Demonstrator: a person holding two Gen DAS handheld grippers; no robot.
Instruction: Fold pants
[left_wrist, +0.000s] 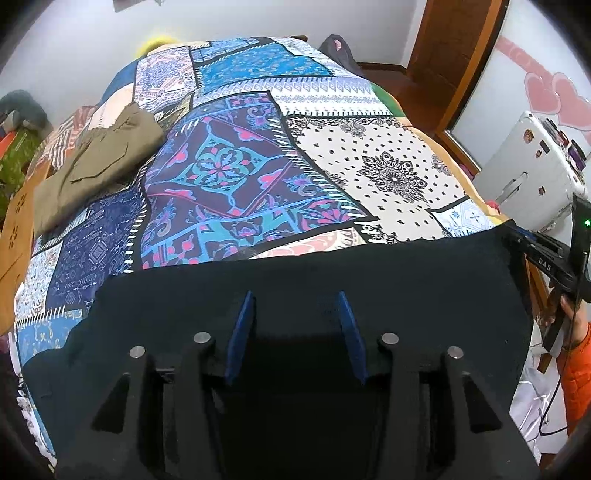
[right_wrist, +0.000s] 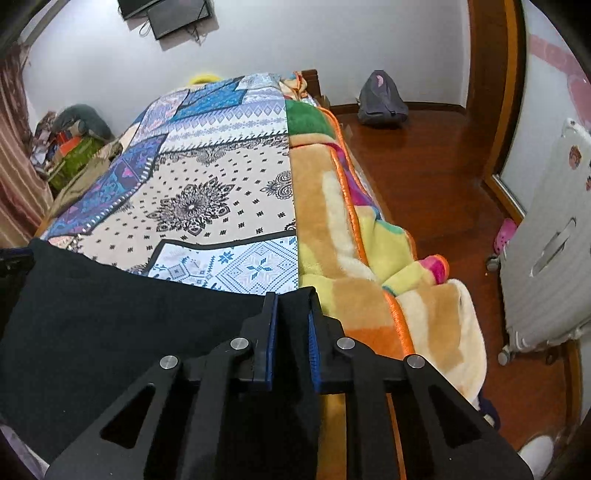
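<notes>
A home bedroom is shown: a bed (right_wrist: 221, 192) covered by a patchwork-print spread, a fleece blanket (right_wrist: 354, 258) draped at its edge, wooden flooring (right_wrist: 436, 177), a white suitcase (right_wrist: 546, 266), a backpack (right_wrist: 380, 98) left by the wall, heart decals (left_wrist: 550, 92) stuck on.

A bed (right_wrist: 373, 229) carries a patchwork sheet (left_wrist: 258, 177); on it lie black pants (left_wrist: 295, 266) at the near end, olive trousers (left_wrist: 99, 162) further off.

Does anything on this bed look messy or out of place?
Yes. The fleece blanket is bunched and slipping off the bed's right edge, and olive trousers lie rumpled on the patchwork cover. The black pants lie flat.
</notes>
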